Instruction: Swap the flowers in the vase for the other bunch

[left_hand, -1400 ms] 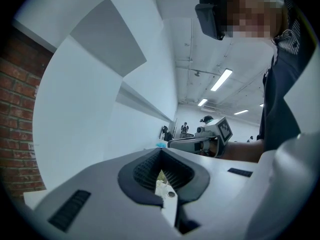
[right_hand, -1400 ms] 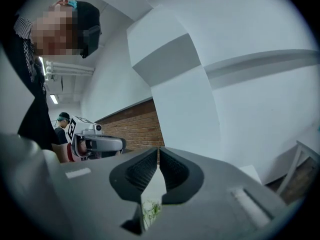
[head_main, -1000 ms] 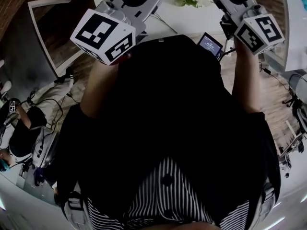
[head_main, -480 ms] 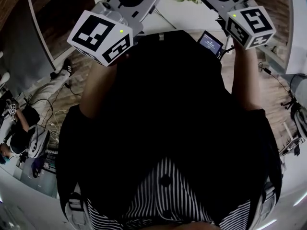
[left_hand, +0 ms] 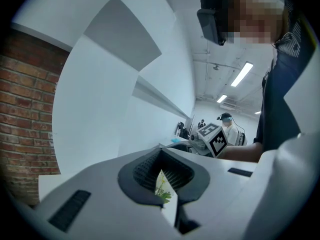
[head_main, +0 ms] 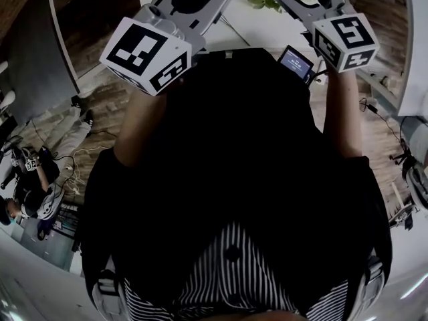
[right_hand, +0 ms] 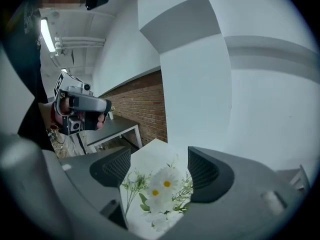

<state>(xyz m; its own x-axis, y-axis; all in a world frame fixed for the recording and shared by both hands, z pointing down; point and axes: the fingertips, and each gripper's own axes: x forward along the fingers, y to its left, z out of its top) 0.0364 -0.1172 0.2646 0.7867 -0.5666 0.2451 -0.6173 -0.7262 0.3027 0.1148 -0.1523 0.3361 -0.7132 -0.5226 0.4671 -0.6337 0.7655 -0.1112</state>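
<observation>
Right gripper (right_hand: 155, 170): its jaws have just been opening and stand wide apart, pressing on nothing. Compared with the earlier head view, it has dipped toward the table.
Left gripper (left_hand: 162, 175): jaws drawn together with only a thin slit between them and nothing clamped. It sits much where it was.
Bunch of white daisies with yellow centres and green leafy stems (right_hand: 161, 188): lies on the white table (right_hand: 152, 151), framed in the right gripper's gap and touched by neither pad.
Head view alone: the person's black top fills the middle. A small dark screen (head_main: 294, 62) sits at the table's edge, and only the daisies' green leaves show, beside the right gripper's jaw.
Left gripper view alone: a sliver of the daisies shows through the slit. Far back is another person in a headset (left_hand: 229, 126).
Right gripper view alone: the open blooms. To the left, a hand holds the left gripper, and beyond it stands a grey desk (right_hand: 117, 126) by a red brick wall (right_hand: 145, 106).
</observation>
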